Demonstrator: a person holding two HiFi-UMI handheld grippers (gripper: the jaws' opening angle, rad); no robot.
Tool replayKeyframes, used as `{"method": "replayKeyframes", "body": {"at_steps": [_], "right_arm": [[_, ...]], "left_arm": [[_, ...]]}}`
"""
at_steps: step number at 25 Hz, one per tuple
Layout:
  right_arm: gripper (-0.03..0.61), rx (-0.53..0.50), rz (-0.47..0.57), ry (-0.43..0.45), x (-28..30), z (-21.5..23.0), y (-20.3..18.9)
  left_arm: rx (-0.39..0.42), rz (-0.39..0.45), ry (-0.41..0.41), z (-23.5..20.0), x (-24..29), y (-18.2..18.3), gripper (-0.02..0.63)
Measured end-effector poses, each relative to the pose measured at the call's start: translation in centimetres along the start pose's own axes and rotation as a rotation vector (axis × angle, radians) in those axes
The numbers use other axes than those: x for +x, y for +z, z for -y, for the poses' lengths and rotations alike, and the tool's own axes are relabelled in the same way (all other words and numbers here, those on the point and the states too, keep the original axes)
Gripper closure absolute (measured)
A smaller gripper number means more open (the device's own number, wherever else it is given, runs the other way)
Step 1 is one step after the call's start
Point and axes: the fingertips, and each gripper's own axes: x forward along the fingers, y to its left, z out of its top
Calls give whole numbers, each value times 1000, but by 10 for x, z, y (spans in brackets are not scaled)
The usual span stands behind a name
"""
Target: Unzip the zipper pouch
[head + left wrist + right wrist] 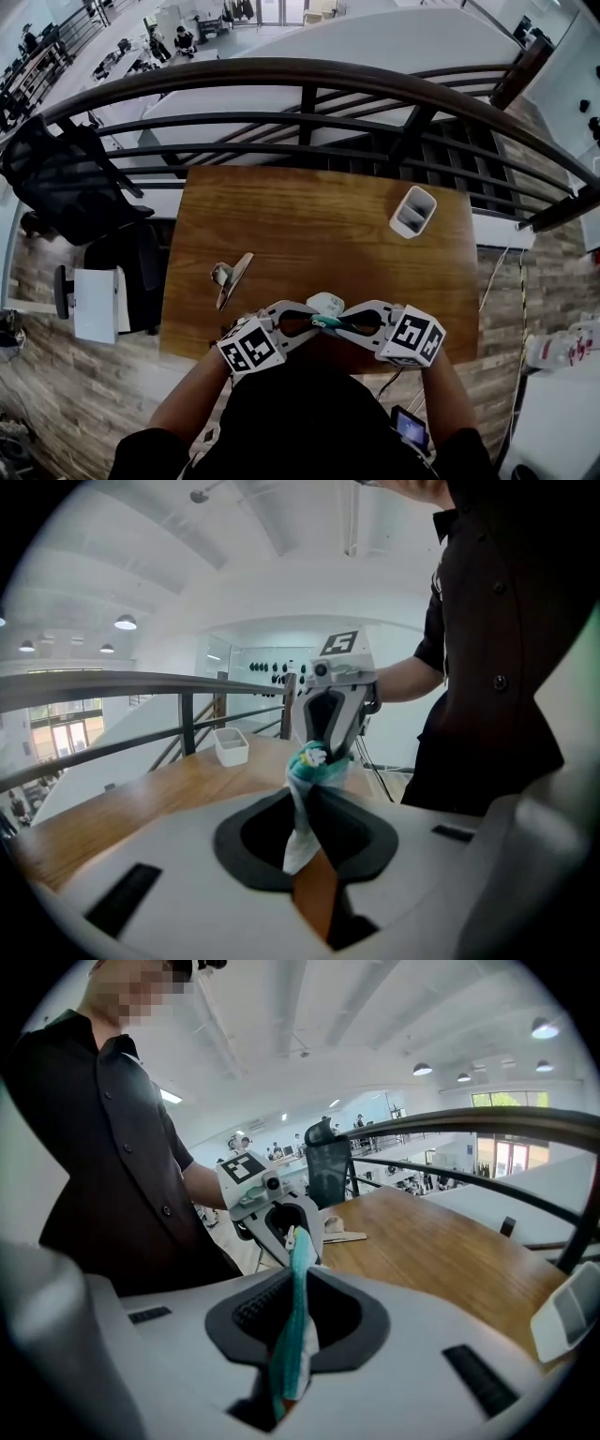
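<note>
While the pouch (pixel 329 322) hung over the table's (pixel 319 225) near edge | left gripper (pixel 298 324) pinched one end | right gripper (pixel 362 323) pinched the other | unzipping seemingly not begun.

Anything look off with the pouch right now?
The pouch is bunched and twisted, not flat: strung in the air between the left claw and right claw, wadded at the right one. Nothing else on the table looks disturbed.
</note>
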Motion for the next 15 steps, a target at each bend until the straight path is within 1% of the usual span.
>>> {"method": "replayKeyframes", "body": {"at_steps": [3, 6, 7, 8, 9, 13, 15], "right_arm": [[510, -16, 6, -48, 0, 6, 0], [473, -57, 33, -128, -9, 14, 9], [446, -78, 36, -152, -11, 16, 11], [433, -104, 34, -173, -13, 17, 13], [433, -131, 27, -189, -12, 18, 14], [428, -250, -30, -247, -3, 20, 12], [421, -294, -72, -257, 7, 20, 8]], "left_arm": [[-46, -2, 4, 0, -1, -3, 578], [-137, 19, 36, -5, -5, -4, 585], [-168, 31, 51, -8, -8, -5, 586], [-194, 43, 64, -11, -10, -5, 586], [-214, 51, 76, -14, -13, -6, 586], [-241, 53, 101, -21, -18, -10, 586], [-253, 54, 106, -23, -20, -11, 586]]}}
